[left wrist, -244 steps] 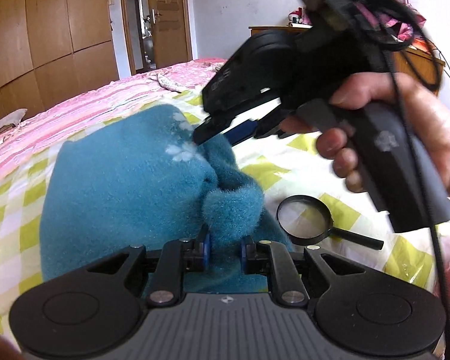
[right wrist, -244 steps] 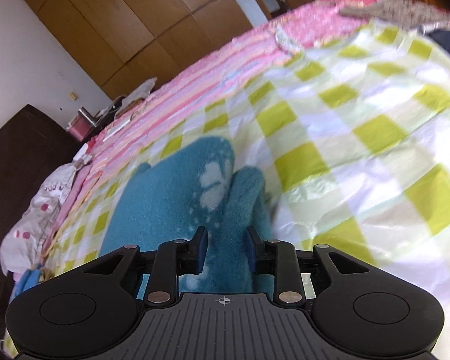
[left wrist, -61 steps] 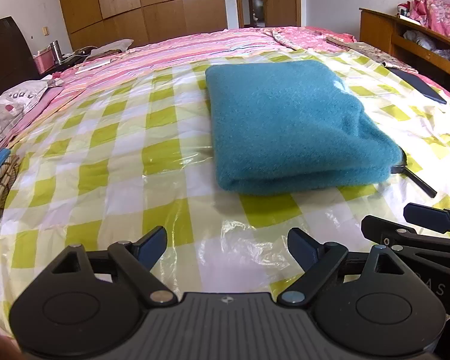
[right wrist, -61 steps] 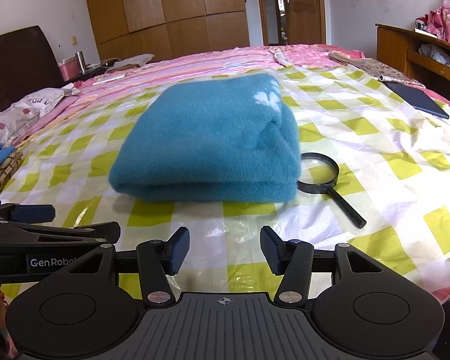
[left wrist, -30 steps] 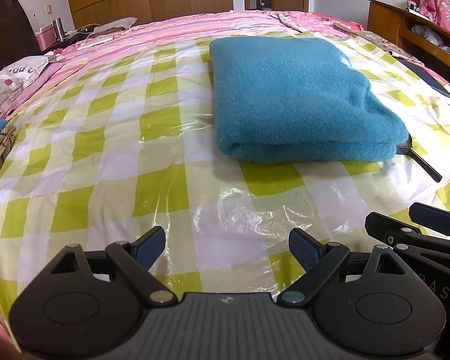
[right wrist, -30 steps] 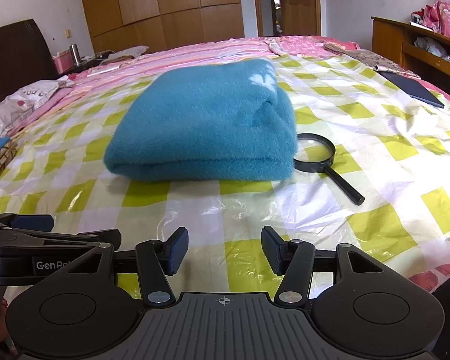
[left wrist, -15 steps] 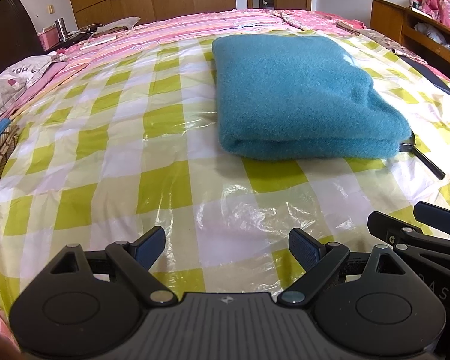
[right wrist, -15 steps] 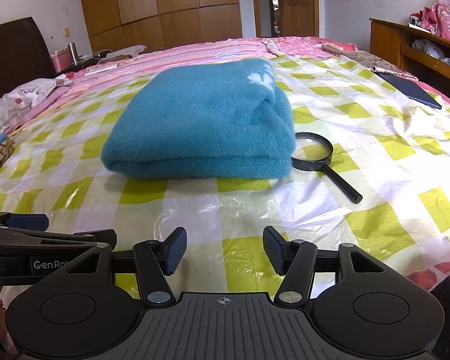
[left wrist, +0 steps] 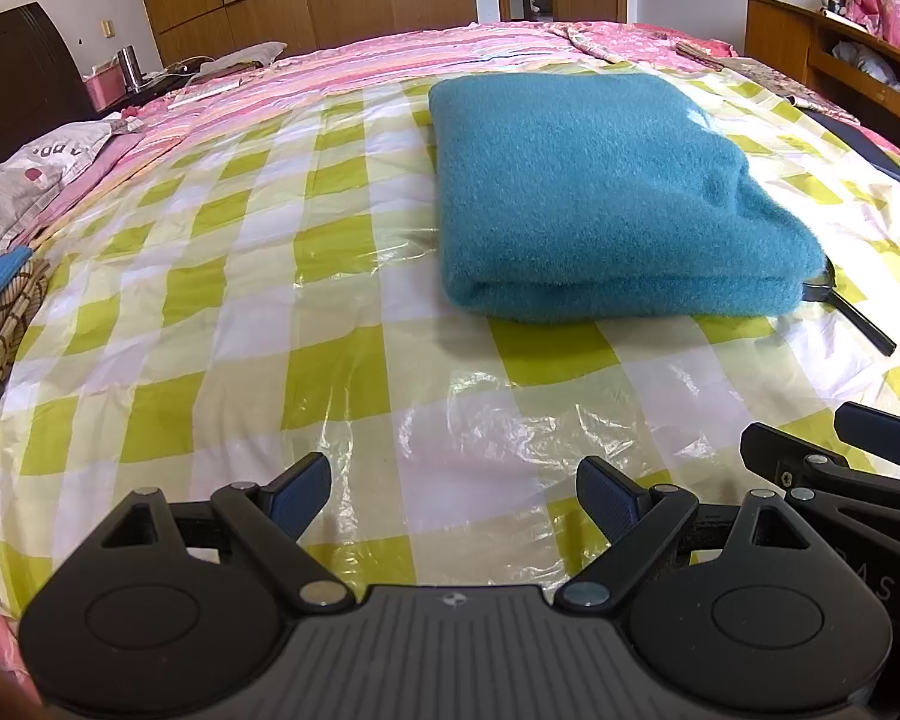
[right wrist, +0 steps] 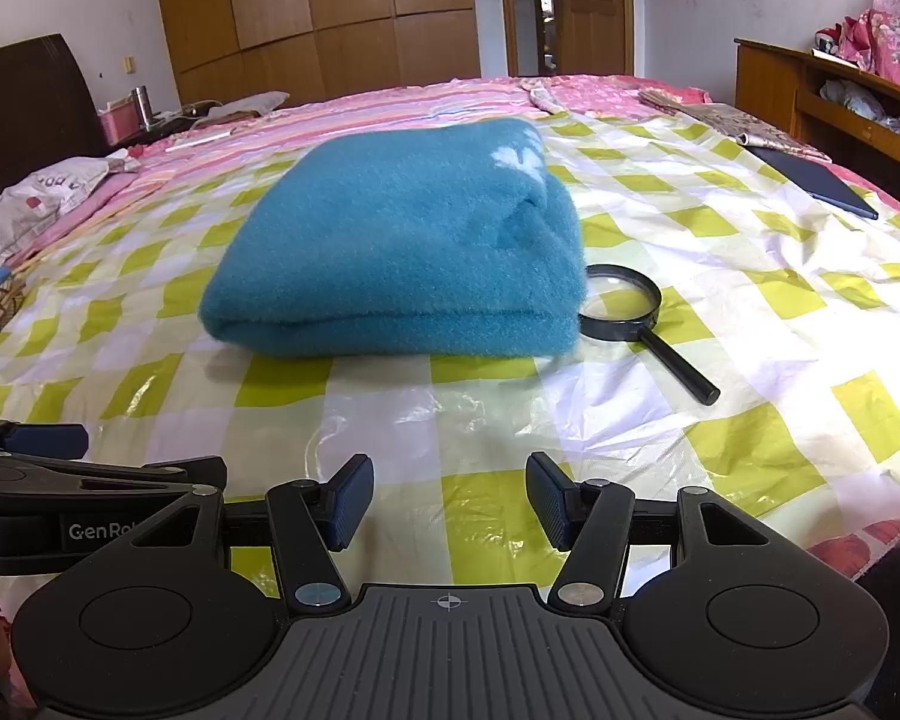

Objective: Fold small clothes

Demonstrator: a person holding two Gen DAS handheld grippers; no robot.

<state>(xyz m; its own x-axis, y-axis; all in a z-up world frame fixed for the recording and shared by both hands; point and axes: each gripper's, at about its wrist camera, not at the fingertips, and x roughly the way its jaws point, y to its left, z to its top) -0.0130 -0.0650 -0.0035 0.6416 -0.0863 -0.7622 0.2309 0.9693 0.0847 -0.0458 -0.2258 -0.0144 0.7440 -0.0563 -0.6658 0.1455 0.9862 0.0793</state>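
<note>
I see the blue sweater folded on the checkered sheet, touching a magnifying glass. My left gripper and right gripper are both released, empty, near the sweater.

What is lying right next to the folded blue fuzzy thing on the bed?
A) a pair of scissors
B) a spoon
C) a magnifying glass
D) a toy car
C: a black-rimmed magnifying glass lies on the checked plastic sheet at the right edge of the folded teal fleece garment, its handle pointing toward the camera.
</note>
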